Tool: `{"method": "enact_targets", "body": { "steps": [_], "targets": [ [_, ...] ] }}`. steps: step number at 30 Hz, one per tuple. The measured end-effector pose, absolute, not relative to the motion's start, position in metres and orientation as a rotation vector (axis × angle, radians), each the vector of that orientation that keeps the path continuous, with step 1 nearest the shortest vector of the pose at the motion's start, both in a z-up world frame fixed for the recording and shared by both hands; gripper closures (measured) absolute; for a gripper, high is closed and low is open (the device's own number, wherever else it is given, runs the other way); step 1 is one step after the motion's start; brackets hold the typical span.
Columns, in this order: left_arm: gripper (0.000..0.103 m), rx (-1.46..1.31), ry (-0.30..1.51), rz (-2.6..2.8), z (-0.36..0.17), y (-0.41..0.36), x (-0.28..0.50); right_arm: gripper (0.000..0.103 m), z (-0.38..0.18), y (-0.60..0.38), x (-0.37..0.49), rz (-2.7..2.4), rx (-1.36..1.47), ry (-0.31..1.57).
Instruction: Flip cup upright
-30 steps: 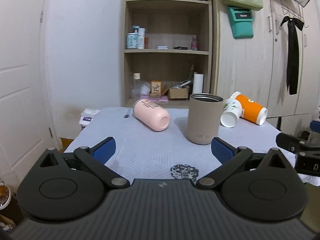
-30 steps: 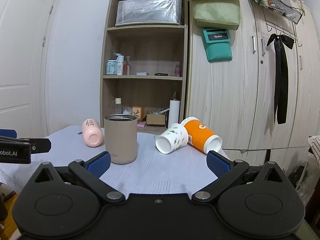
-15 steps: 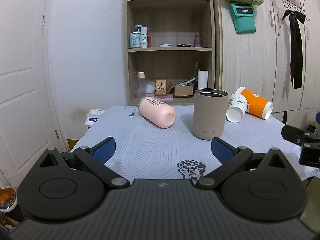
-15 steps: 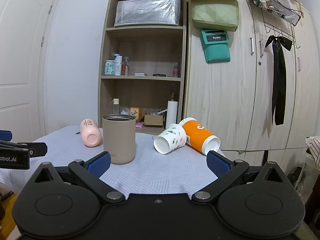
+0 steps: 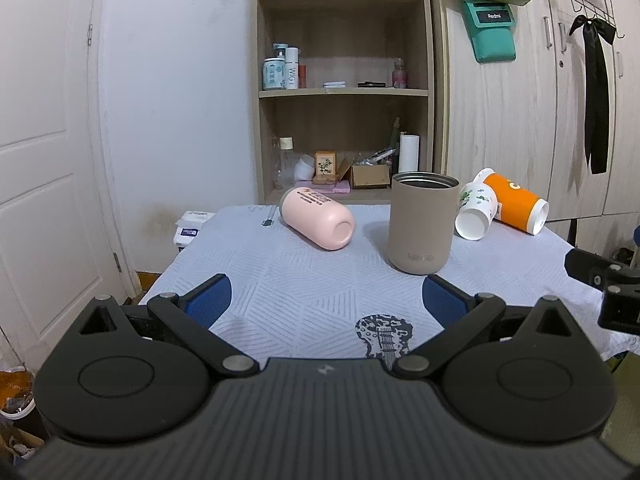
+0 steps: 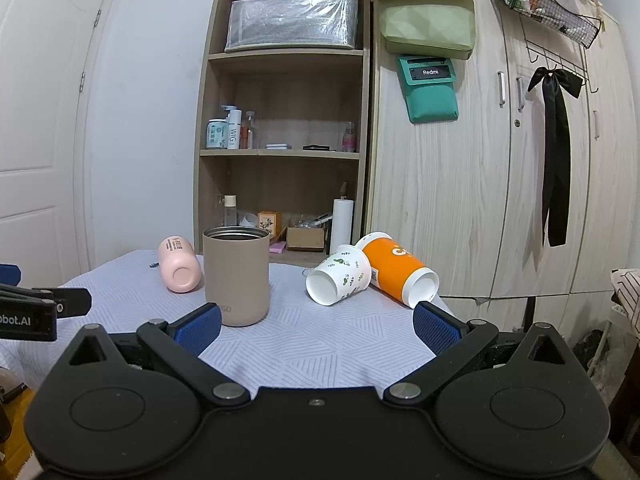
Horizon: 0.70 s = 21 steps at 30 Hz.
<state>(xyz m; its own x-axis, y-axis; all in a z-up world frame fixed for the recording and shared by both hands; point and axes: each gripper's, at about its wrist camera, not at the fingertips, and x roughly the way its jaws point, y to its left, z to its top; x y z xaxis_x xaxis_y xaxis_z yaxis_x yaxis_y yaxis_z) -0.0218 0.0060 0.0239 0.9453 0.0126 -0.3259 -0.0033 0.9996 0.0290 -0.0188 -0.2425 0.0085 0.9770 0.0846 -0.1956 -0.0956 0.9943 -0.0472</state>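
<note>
The setting is a room with a wardrobe [image 6: 500, 184] and an open shelf unit [image 6: 280, 152] behind a table [image 5: 320, 280] covered in a pale patterned cloth. On the table, one beige tumbler [image 5: 423, 224] already stands upright at centre. Three cups lie on their sides: a pink cup [image 5: 318, 218] at the tumbler's 9 o'clock, and, at its 3 o'clock, an orange paper cup [image 6: 394, 268] touching a white printed paper cup [image 6: 338, 274], both mouths facing the cameras. The task does not say which cup is meant; any of the three lying ones qualifies. Judged by appearance, the pink cup is rigid, smooth and likely slippery; grip it across the mid-body, not at the rounded end. The paper cups are probably very light and easily crushed; take hold across the wall near the stiffer rolled rim, with gentle closing force, and expect them to roll when touched. The left gripper [image 5: 324, 300] hovers over the near table edge, level, aimed at 12 o'clock between pink cup and tumbler, jaws spread wide and holding nothing. The right gripper [image 6: 316, 324] hovers likewise, aimed toward the white cup, jaws spread wide, nothing between them. Neither gripper touches any cup.
</note>
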Motion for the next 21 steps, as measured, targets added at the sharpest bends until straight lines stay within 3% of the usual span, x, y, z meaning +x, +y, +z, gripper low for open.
{"method": "enact_targets", "body": {
  "steps": [21],
  "targets": [
    [0.0, 0.054, 0.3, 0.02, 0.0271, 0.0053, -0.0276, 0.0, 0.0077, -0.2406, -0.0184, 0.09, -0.065, 0.2]
  ]
}}
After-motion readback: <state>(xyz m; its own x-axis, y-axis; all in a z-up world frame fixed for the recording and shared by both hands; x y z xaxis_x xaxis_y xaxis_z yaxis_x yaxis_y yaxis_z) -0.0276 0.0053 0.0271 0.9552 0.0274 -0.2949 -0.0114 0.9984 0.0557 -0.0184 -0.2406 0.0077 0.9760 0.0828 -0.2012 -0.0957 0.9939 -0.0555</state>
